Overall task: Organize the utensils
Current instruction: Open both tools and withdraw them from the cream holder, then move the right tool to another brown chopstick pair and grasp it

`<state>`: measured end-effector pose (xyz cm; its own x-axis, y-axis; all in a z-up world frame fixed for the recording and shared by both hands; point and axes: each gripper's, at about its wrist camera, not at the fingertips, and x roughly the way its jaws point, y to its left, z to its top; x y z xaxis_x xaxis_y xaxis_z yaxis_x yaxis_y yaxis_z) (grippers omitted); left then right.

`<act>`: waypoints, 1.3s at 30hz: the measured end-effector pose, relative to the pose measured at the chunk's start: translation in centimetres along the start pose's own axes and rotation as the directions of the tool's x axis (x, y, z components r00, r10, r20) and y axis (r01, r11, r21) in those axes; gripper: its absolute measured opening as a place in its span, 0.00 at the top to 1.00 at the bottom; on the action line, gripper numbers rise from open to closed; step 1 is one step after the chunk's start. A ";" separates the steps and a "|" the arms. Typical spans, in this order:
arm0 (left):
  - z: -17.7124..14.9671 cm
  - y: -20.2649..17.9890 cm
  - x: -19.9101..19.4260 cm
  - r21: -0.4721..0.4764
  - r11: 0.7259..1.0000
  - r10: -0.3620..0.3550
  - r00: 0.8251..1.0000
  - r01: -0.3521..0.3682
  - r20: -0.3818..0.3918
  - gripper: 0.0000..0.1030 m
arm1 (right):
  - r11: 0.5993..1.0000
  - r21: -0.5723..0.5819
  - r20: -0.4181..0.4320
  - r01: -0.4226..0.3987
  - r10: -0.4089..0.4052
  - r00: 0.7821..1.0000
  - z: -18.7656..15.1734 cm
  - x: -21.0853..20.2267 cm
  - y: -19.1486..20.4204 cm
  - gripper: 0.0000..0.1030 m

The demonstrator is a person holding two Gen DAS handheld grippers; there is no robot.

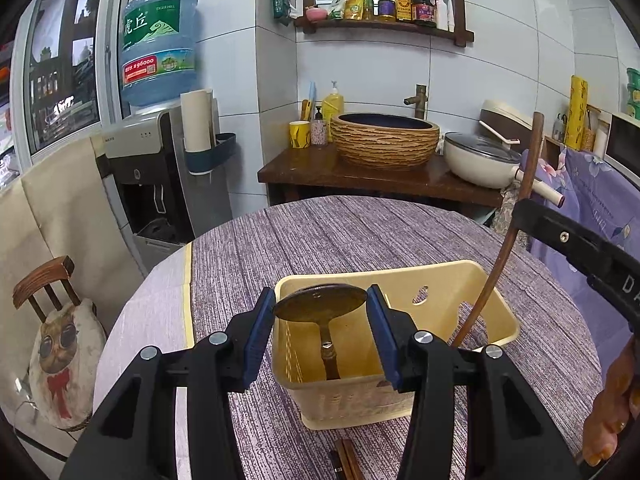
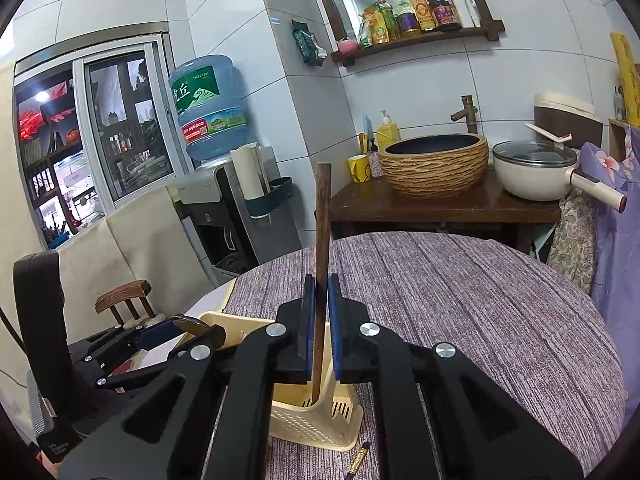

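While the left tool point(image 1: 320, 320) pinches a round metal ladle point(image 1: 320, 303), the right tool point(image 2: 319, 320) clamps a wooden stick point(image 2: 322, 256).

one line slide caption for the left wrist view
Left tool grips a ladle's bowl, handle down inside the yellow utensil basket on the purple tablecloth.

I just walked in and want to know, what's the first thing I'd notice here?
Probably the two black tools over the yellow utensil basket on the purple tablecloth. The left tool grips a round brass ladle by its bowl, handle down in the basket; the right tool pinches a tall wooden stick standing in it. Behind, a big blue water jug tops the dispenser.
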<state>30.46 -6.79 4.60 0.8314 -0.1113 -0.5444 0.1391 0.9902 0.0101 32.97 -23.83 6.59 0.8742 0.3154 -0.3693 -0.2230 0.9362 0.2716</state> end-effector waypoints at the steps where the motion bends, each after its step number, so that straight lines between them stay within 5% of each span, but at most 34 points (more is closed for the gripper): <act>1: 0.0 0.0 -0.1 0.001 1.000 -0.003 1.000 0.003 0.002 0.54 | 1.000 -0.002 -0.006 0.002 -0.002 1.000 -0.1 0.1 0.0 0.93; 8: 0.2 0.2 -2.1 0.004 1.000 0.012 0.998 -0.013 0.061 0.31 | 1.000 0.008 0.004 0.004 -0.004 1.000 -0.2 -0.2 -0.4 0.92; 10: 0.0 0.3 -3.1 0.005 1.000 0.018 0.996 -0.019 0.088 0.22 | 1.000 -0.007 0.006 0.000 0.000 1.000 -0.2 -0.8 -0.1 0.82; 12: -0.5 0.6 -4.3 0.001 0.999 0.040 0.992 -0.040 0.117 0.14 | 1.000 -0.009 0.029 0.014 -0.014 0.999 -0.5 -1.8 0.0 0.53; 16: -2.0 1.2 -6.1 -0.009 0.999 0.045 0.991 -0.045 0.123 0.05 | 0.998 -0.011 0.027 0.055 -0.054 0.998 -1.5 -3.9 0.2 0.48; 22: -5.8 2.6 -7.0 -0.051 0.997 0.054 0.997 -0.052 0.054 0.05 | 0.995 0.002 -0.085 0.097 -0.096 0.992 -5.4 -5.3 -0.4 0.40; 28: -10.6 4.1 -5.9 -0.111 0.990 0.085 0.994 -0.092 -0.064 0.06 | 0.983 -0.009 -0.242 0.181 -0.178 0.954 -11.3 -4.8 -1.6 0.40; 32: -13.2 4.8 -5.1 -0.141 0.985 0.083 0.987 -0.103 -0.140 0.21 | 0.977 0.037 -0.308 0.210 -0.189 0.933 -13.9 -4.6 -2.8 0.41; 39: -15.6 4.2 -3.6 -0.153 0.986 0.021 0.972 -0.058 -0.234 0.43 | 0.970 0.075 -0.390 0.231 -0.184 0.902 -16.6 -3.0 -3.4 0.58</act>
<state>19.69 -0.90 -6.50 0.6854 -0.0677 -0.7251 0.0066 0.9962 -0.0869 23.90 -25.39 -7.96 0.6617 0.1725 -0.7297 0.0177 0.9693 0.2452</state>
